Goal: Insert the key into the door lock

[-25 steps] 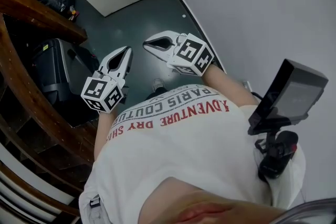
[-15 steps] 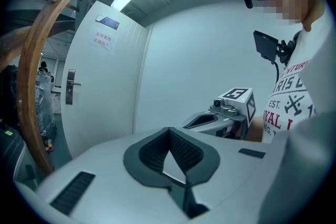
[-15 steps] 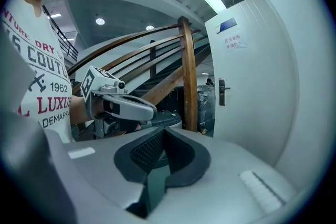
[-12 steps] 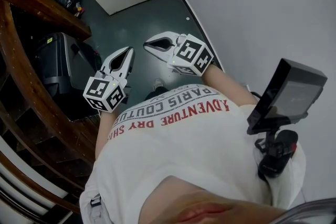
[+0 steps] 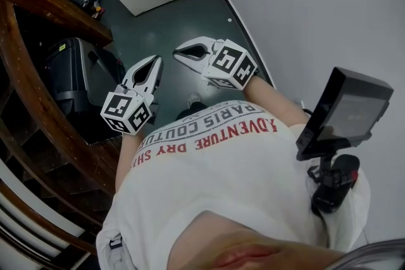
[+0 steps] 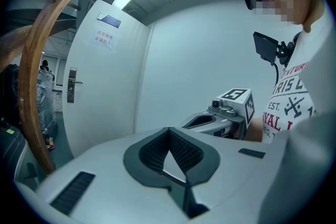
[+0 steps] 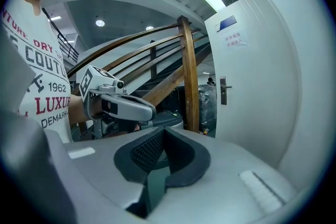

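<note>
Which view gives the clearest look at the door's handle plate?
The left gripper view: the handle plate on the white door appears largest there, with its lever standing out to the side. The right gripper view shows the plate smaller and at a slant. The head view does not show it.

The bare left forearm [image 5: 124, 156] and bare right forearm [image 5: 270, 100] reach out from the torso, apart from each other. The left tongs [image 5: 155, 61], white plastic with dark ribbed pads [image 6: 152, 151], point ahead and slightly down. Their tips are pressed together with nothing between them. The right tongs [image 5: 176, 53], of the same make, angle inward toward the left pair and are likewise closed and empty. A black-and-white marker cube [image 5: 126, 112] sits at each wrist.
</note>
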`<state>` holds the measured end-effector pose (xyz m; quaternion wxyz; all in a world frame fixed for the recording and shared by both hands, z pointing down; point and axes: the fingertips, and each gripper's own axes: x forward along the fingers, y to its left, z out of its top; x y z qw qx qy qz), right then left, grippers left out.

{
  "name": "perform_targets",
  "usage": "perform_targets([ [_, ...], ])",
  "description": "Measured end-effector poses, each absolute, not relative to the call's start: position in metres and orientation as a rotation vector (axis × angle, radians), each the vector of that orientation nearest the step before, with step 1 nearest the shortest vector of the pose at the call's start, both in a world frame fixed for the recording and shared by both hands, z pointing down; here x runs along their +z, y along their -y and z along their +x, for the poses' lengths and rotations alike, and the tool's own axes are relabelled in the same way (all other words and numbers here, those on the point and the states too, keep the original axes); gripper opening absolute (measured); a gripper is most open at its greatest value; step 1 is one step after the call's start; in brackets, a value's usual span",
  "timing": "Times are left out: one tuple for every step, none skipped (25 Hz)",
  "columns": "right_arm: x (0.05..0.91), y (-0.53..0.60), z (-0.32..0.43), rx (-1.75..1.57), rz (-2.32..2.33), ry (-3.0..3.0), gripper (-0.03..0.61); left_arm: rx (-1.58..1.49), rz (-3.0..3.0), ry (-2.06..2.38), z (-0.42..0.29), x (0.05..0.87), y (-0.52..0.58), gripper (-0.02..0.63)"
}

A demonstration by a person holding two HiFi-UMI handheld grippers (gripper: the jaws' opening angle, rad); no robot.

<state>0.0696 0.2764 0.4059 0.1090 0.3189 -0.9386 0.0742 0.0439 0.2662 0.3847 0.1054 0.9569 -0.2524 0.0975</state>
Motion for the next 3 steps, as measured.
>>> perform_targets([
  [0.4065, -0.2767, 0.0693, 0.220, 0.935, 2.759, 0.002, 0.285, 2.819, 0.745, 0.0436, 0.3841, -0.2662, 0.002],
  [0.4073, -0.2772, 0.0688, 0.222, 0.932, 2.758, 0.002, 0.283, 2.818, 0.746, 0.0431, 0.3837, -0.2663, 0.002],
  [0.4081, -0.2778, 0.0682, 0.224, 0.928, 2.757, 0.002, 0.282, 2.817, 0.748, 0.0426, 0.3833, -0.2665, 0.002],
])
